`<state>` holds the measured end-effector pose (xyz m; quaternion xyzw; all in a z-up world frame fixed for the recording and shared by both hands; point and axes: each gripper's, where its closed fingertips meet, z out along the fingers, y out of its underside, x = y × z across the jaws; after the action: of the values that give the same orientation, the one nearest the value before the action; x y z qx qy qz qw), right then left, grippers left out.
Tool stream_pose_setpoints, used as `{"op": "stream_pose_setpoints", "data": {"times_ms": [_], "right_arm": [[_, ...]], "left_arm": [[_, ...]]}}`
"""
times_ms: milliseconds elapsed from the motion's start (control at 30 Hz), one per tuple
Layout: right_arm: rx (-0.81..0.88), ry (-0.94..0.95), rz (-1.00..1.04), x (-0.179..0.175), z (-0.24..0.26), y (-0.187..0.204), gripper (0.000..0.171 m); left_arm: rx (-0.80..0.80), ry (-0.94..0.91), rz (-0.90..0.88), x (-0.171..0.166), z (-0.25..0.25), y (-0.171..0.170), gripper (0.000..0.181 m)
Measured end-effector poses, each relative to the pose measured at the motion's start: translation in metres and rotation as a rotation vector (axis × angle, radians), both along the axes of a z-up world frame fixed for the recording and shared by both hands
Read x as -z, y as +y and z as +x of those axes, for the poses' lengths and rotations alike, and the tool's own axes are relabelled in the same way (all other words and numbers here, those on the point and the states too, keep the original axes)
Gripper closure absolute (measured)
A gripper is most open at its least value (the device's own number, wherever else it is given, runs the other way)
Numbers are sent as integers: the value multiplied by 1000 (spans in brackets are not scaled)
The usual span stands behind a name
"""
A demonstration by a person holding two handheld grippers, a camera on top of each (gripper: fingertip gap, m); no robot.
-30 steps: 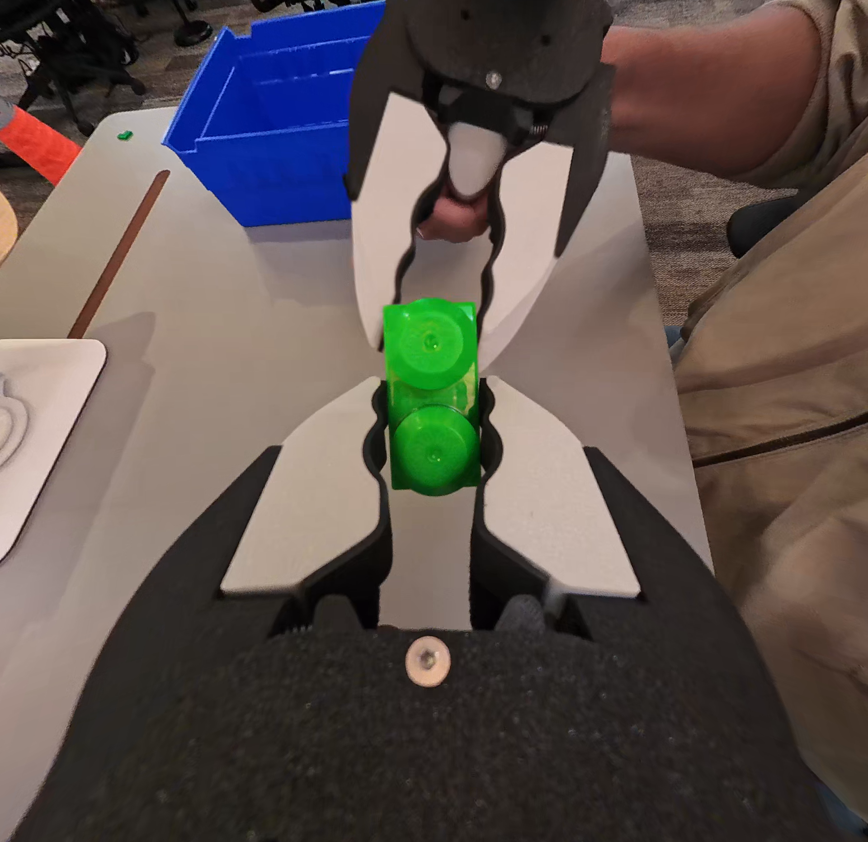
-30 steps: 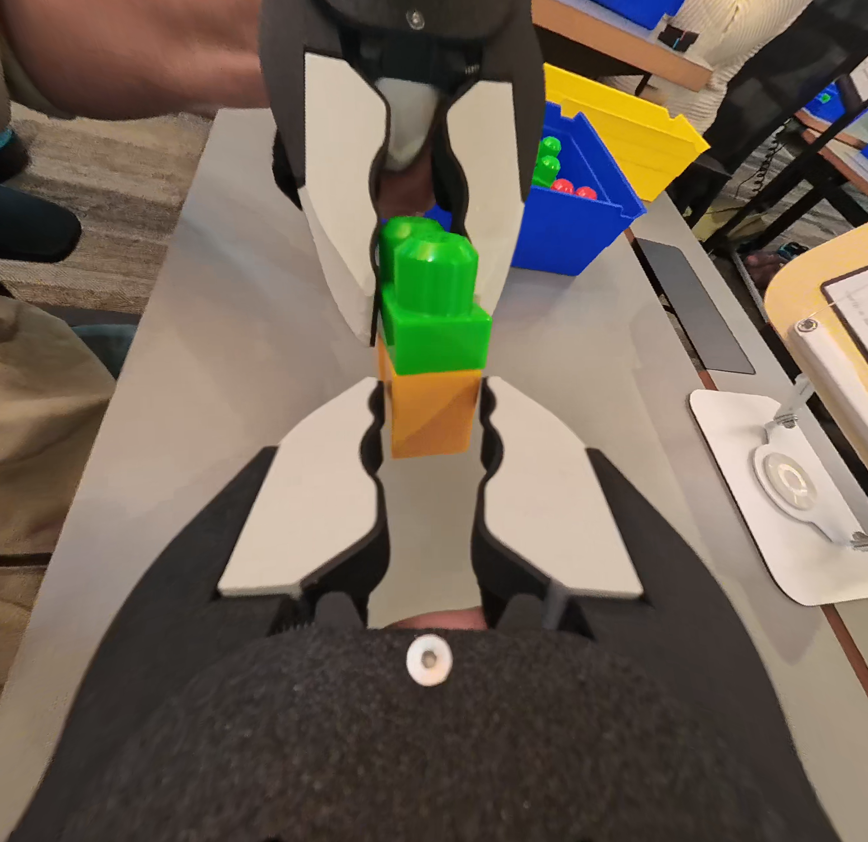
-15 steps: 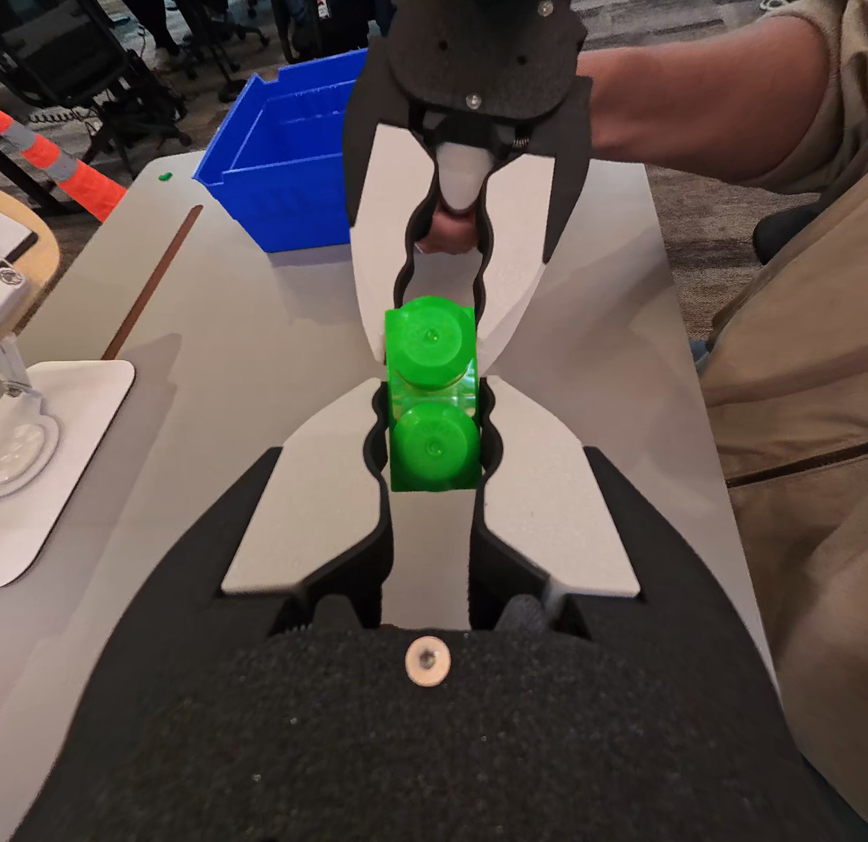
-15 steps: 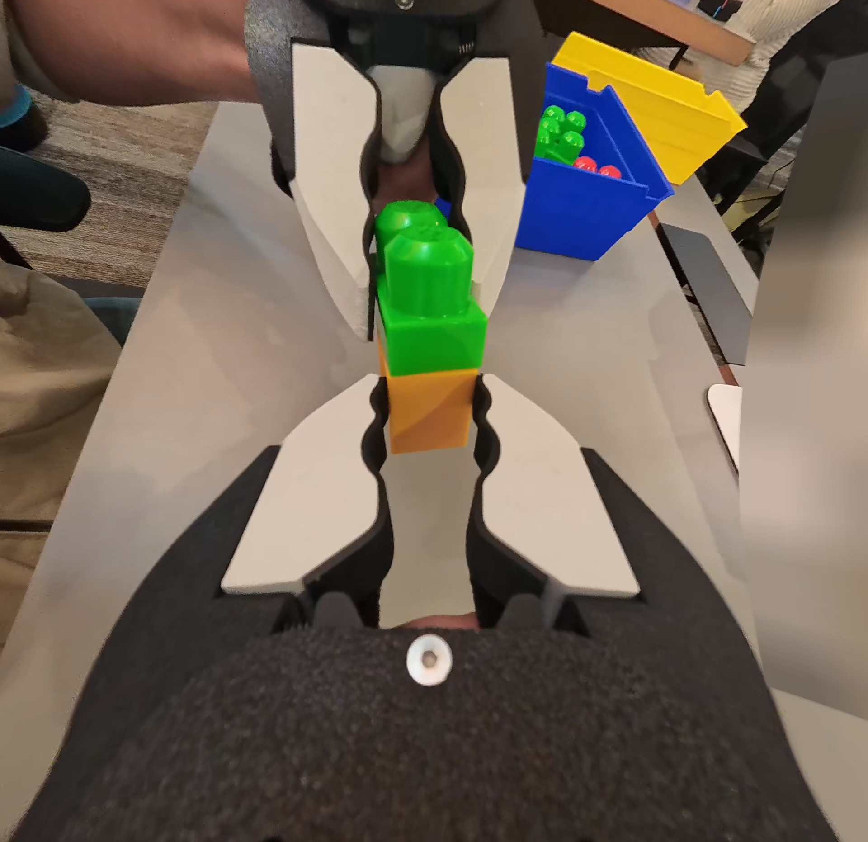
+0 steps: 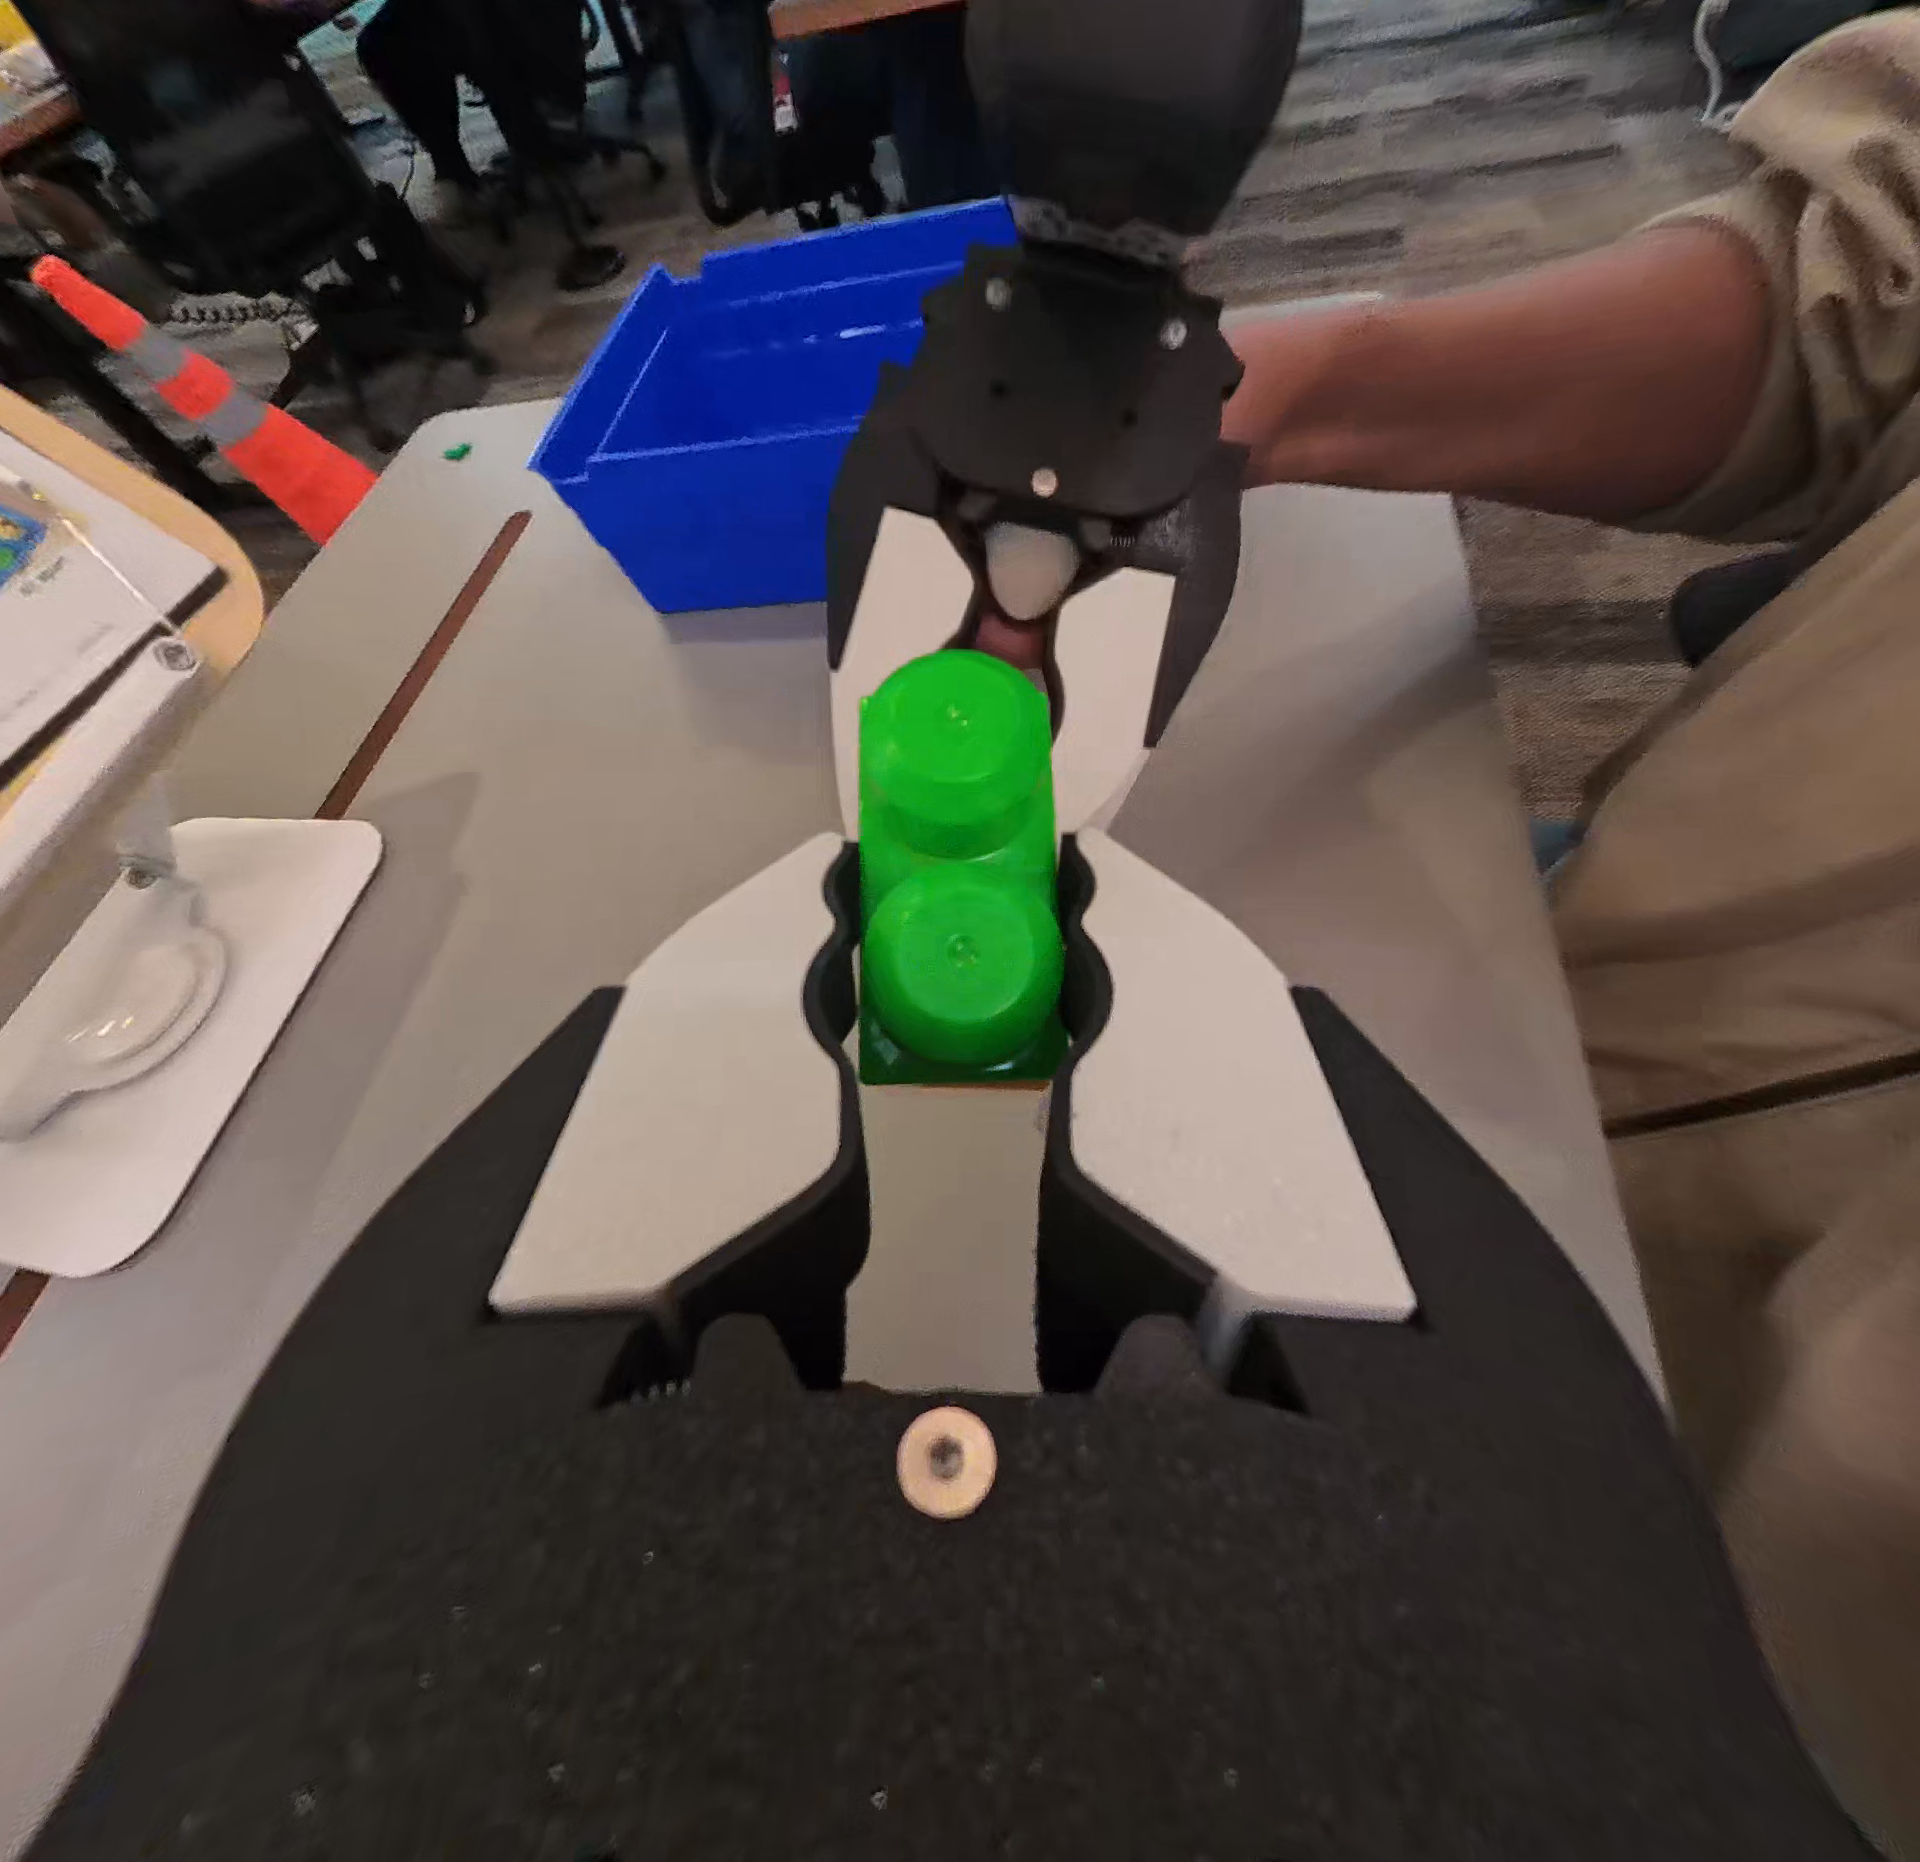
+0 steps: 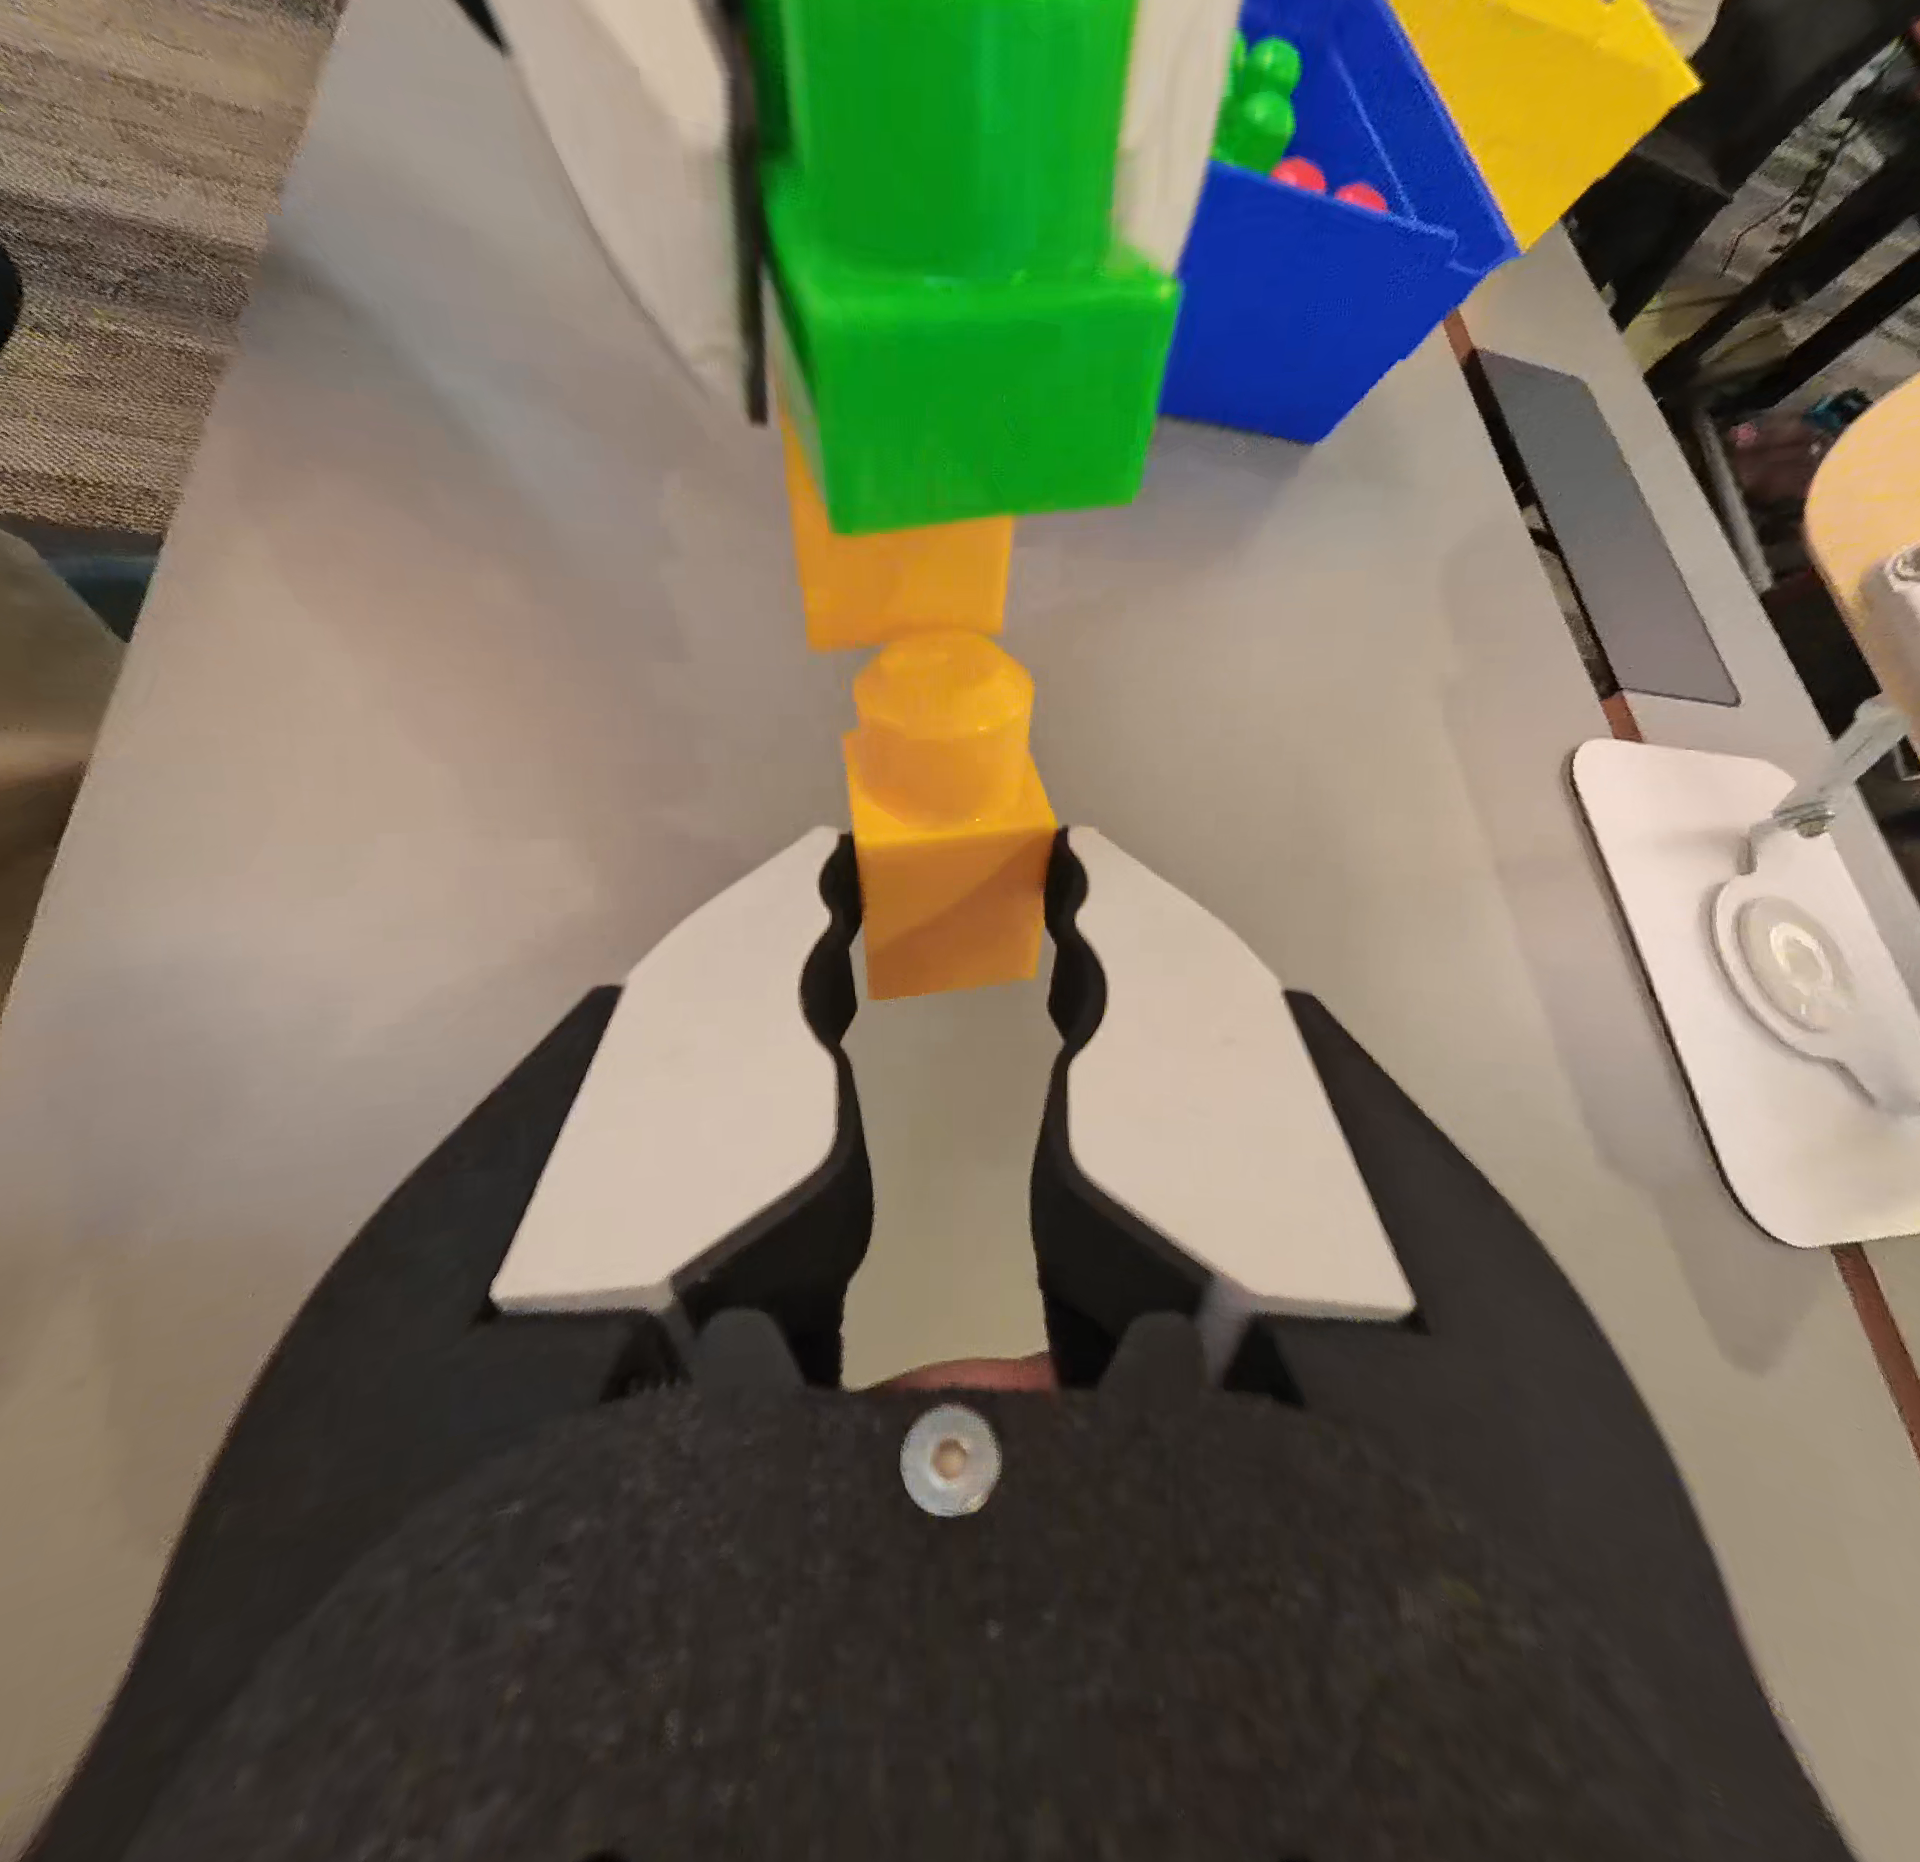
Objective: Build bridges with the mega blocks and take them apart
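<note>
Between our two grippers, above the grey table, we hold the blocks apart: our left gripper is clamped on the green block, which has another orange block stuck under it, while our right gripper is clamped on a single-stud orange block just below. Behind them a blue bin with green and red blocks stands against a yellow bin, and a white pad lies at the table's edge

Opposed wrist views, shared blocks
</note>
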<state>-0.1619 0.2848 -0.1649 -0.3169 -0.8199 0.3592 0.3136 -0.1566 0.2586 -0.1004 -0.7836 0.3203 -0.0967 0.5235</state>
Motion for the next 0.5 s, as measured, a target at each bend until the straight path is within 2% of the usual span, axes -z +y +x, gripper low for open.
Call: {"op": "stream_pose_setpoints", "data": {"times_ms": [200, 333, 500], "right_arm": [[51, -11, 0, 5, 6, 21, 136], [155, -13, -49, 10, 11, 40, 136], [309, -78, -119, 33, 11, 53, 136]], "left_arm": [[-31, -8, 0, 6, -10, -3, 146], [-58, 5, -8, 12, -21, -6, 146], [-64, -20, -20, 17, -23, -7, 146]]}}
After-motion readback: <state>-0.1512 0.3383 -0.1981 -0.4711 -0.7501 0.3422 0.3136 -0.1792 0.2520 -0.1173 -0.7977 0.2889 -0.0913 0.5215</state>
